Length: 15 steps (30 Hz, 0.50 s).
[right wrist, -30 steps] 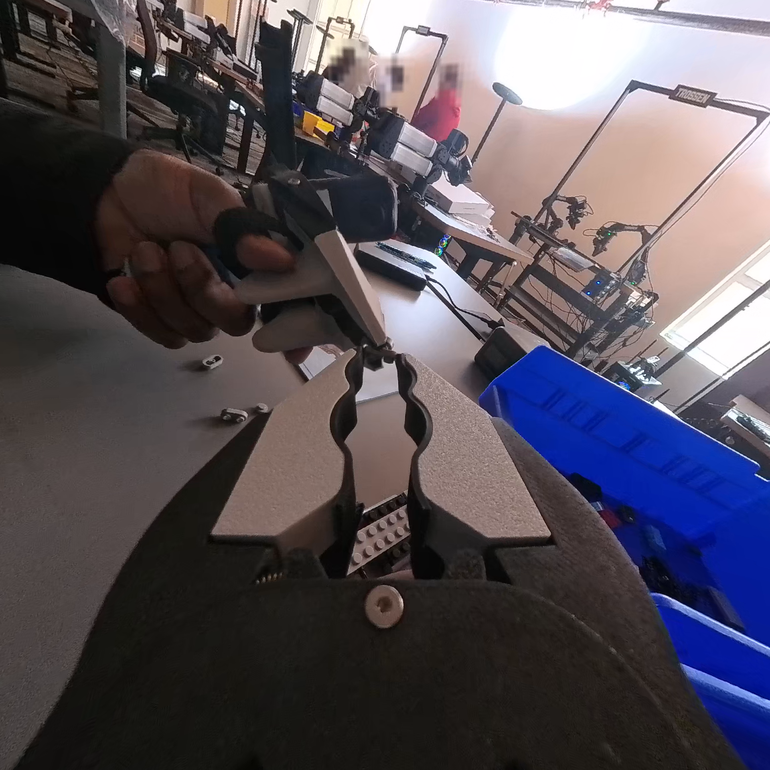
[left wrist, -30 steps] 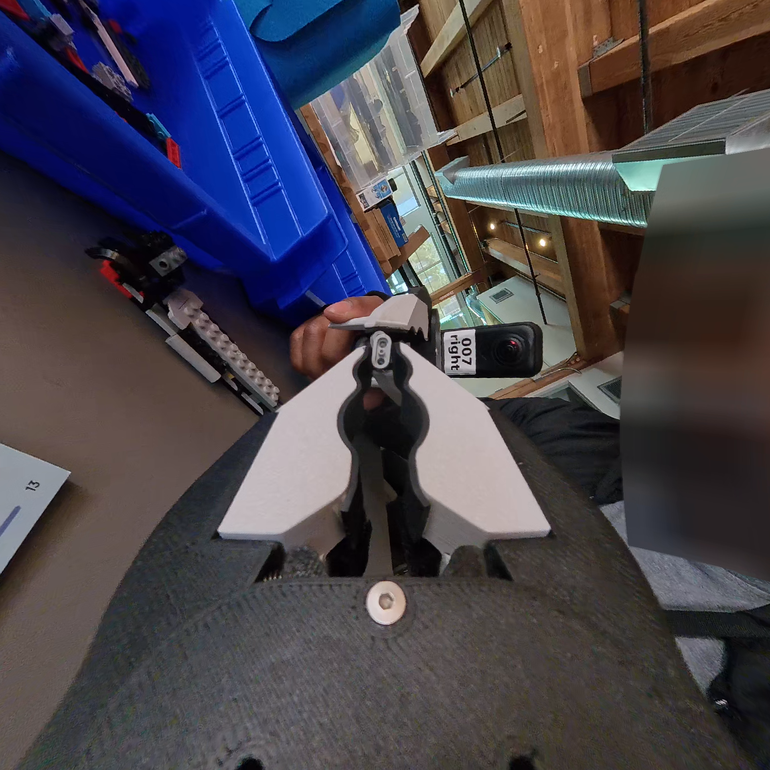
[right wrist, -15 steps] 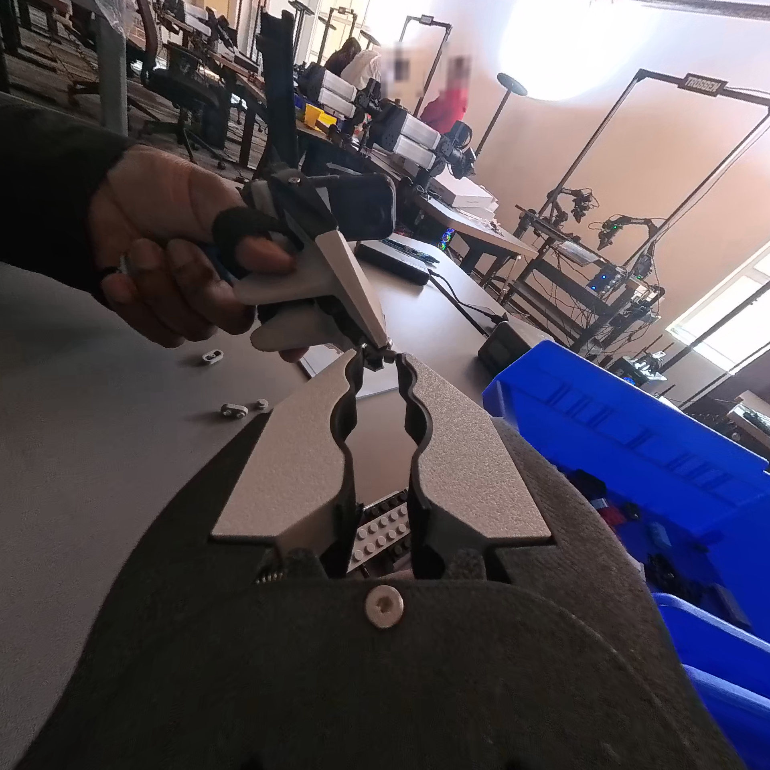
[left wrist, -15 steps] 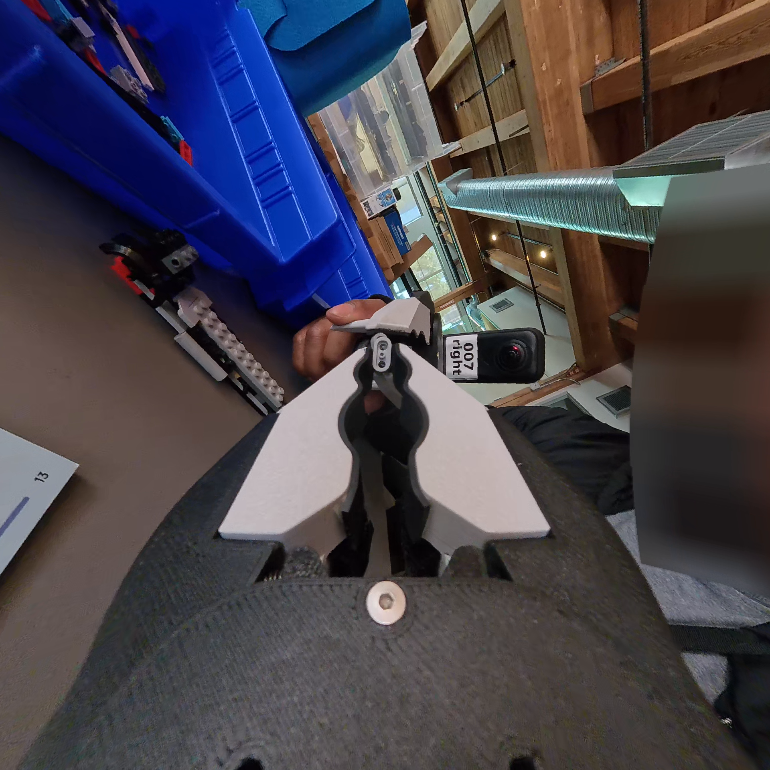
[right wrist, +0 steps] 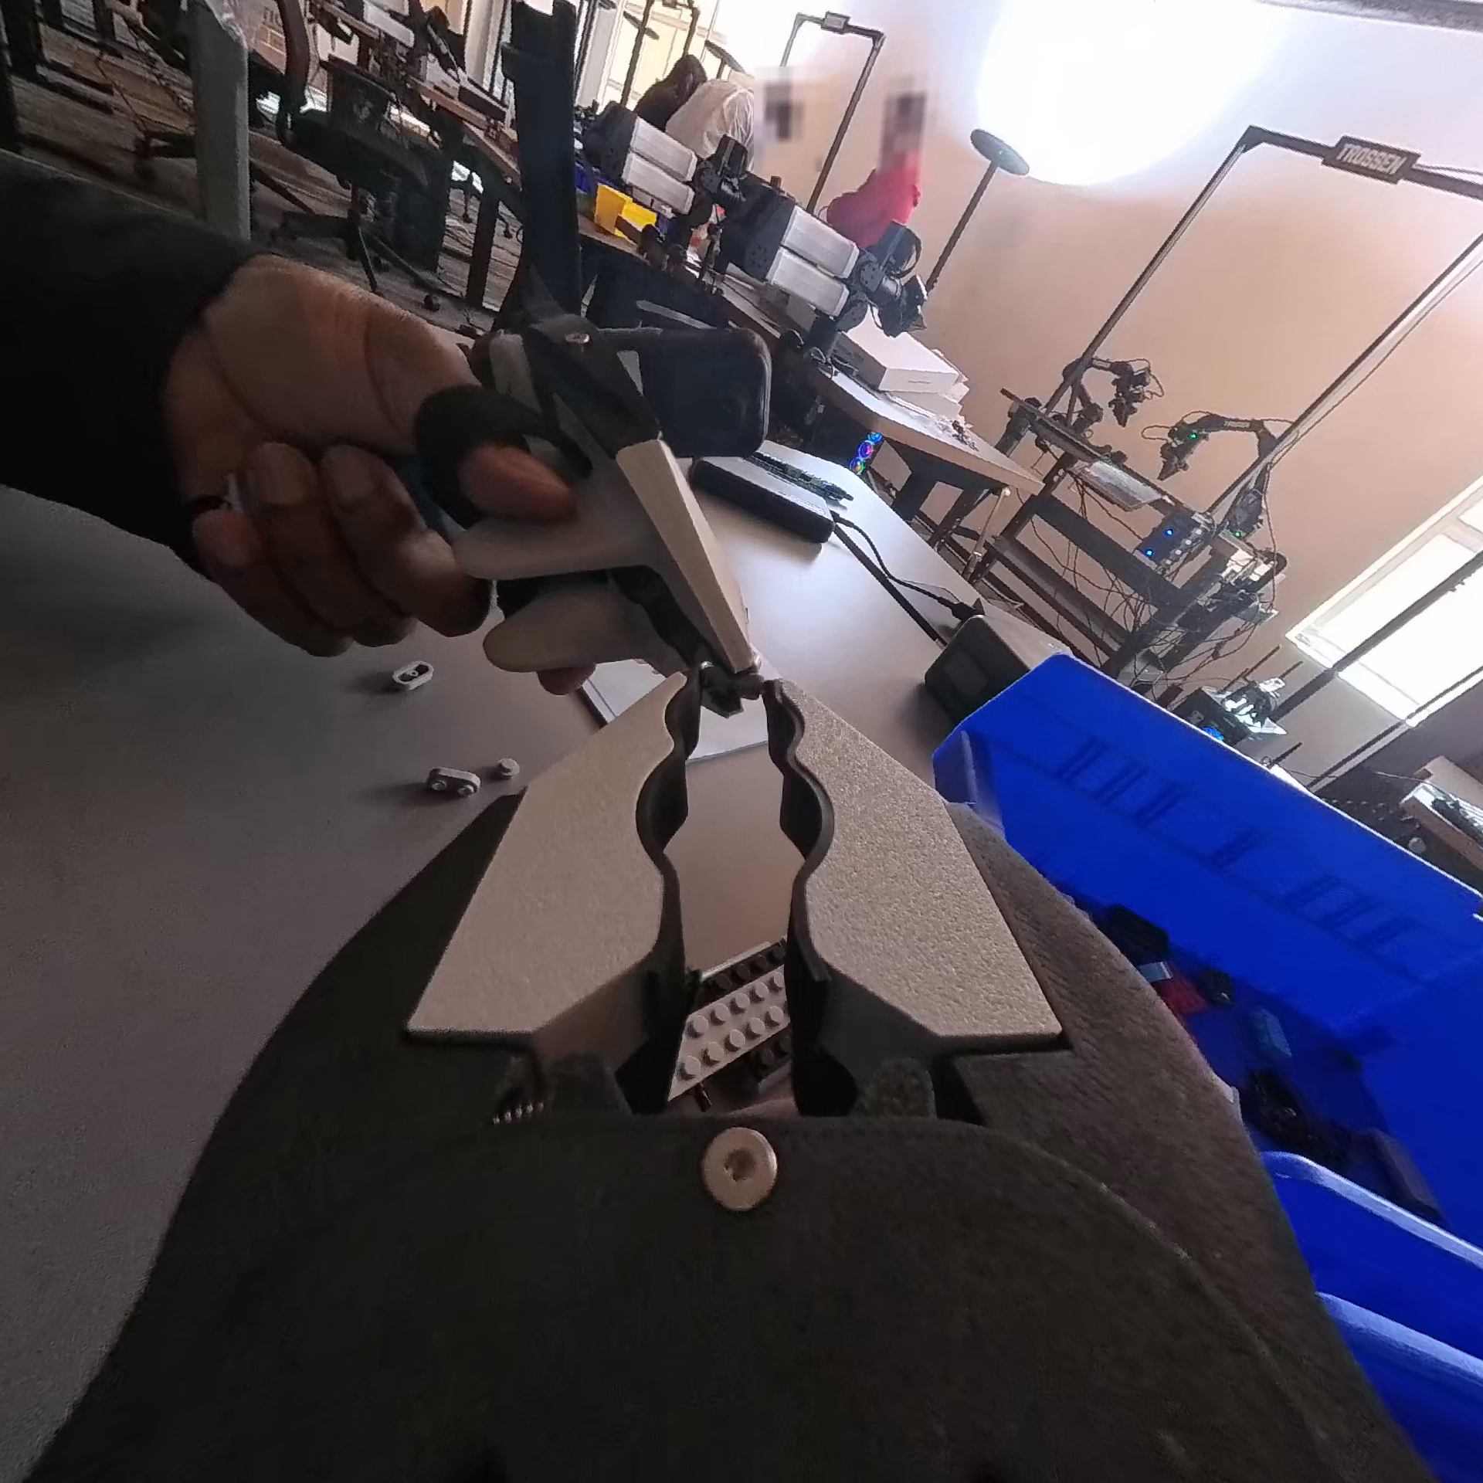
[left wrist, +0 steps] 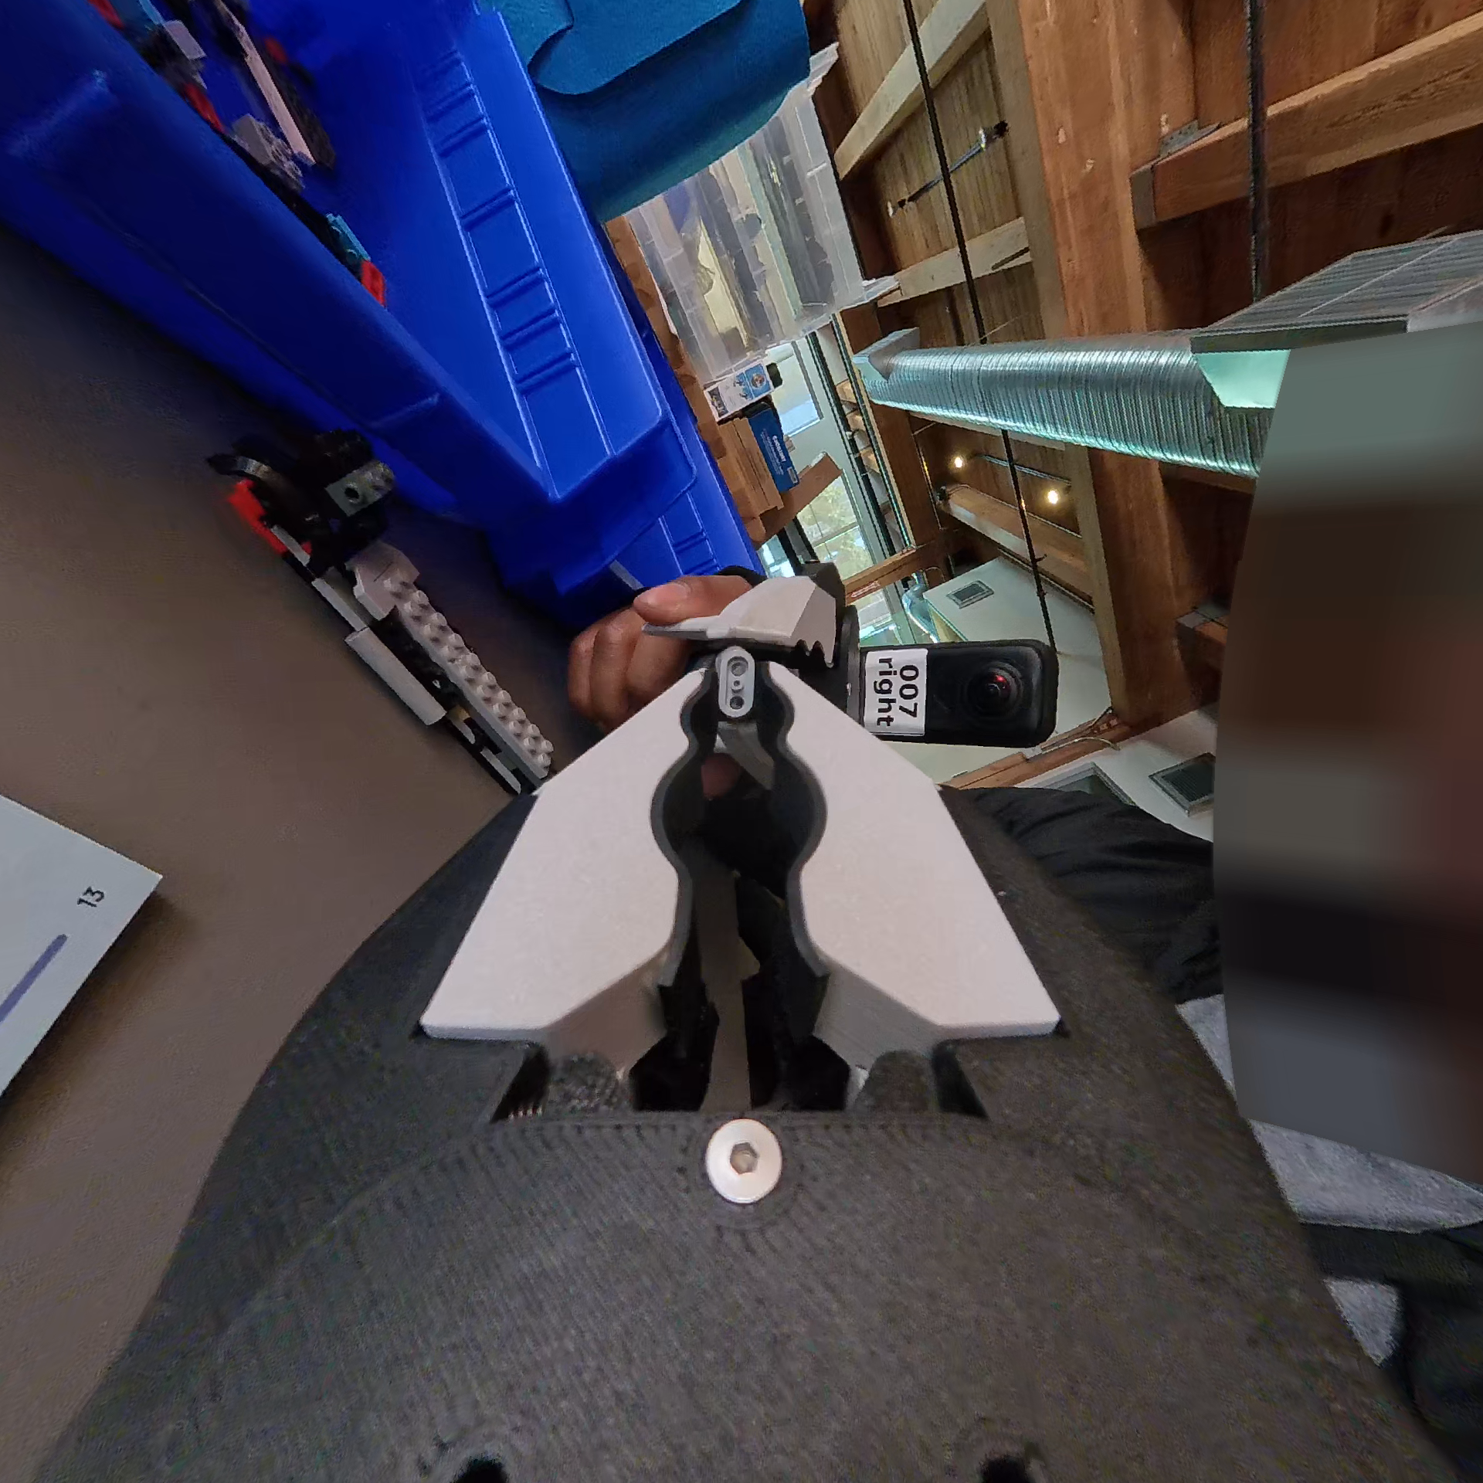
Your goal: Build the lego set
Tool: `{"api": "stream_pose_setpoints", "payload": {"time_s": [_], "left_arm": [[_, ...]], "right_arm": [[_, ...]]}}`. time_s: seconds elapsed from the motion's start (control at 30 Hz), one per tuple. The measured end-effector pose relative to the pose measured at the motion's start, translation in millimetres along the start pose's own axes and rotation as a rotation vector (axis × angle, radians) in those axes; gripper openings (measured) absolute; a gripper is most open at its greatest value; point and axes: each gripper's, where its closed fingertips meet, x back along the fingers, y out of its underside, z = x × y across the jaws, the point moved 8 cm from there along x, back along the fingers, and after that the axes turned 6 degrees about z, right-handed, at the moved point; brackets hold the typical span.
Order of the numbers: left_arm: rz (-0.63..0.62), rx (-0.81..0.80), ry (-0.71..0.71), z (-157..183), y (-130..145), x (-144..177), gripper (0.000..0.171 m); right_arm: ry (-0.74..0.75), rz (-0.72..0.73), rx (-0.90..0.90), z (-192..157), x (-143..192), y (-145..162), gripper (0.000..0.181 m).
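1. The blue bin (right wrist: 1204, 810) stands on the table (right wrist: 160, 802) and holds loose lego pieces (right wrist: 1180, 991).
2. The partly built lego model (left wrist: 417, 626) lies beside that bin.
3. The left gripper (left wrist: 736, 692) pinches a small grey link piece (left wrist: 736, 682).
4. The right gripper (right wrist: 726, 696) is narrowly parted around the same piece; whether it grips is unclear.

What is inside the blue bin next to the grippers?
The blue bin holds loose pieces in black, grey, red and teal, seen in both views. The bin wall covers its lower part, so the rest of the contents cannot be seen.
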Motion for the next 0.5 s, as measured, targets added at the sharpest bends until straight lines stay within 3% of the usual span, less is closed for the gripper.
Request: {"api": "stream_pose_setpoints", "payload": {"time_s": [0.5], "left_arm": [[0.035, 0.12, 0.161, 5.9, 4.5, -5.3, 0.009]], "right_arm": [[0.014, 0.094, 0.005, -0.8, 4.4, -7.4, 0.021]]}}
